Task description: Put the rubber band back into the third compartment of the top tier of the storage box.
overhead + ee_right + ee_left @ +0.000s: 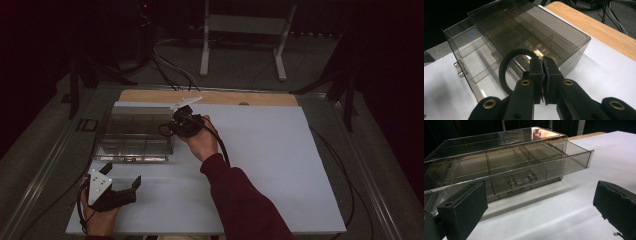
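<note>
Glossy clear plastic drawer box [524,32], matt black ring [505,72], wood tbl edge [599,27].

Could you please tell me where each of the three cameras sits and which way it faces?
High view: above the person's side, looking forward and down on the table; both forearms, left gripper, right gripper.
Left gripper view: low over the table, facing the clear drawer box; its own open jaws.
Right gripper view: beside the box, looking down at it; its shut jaws pinching a black ring.
All three share the drawer box with its drawer pulled out.
</note>
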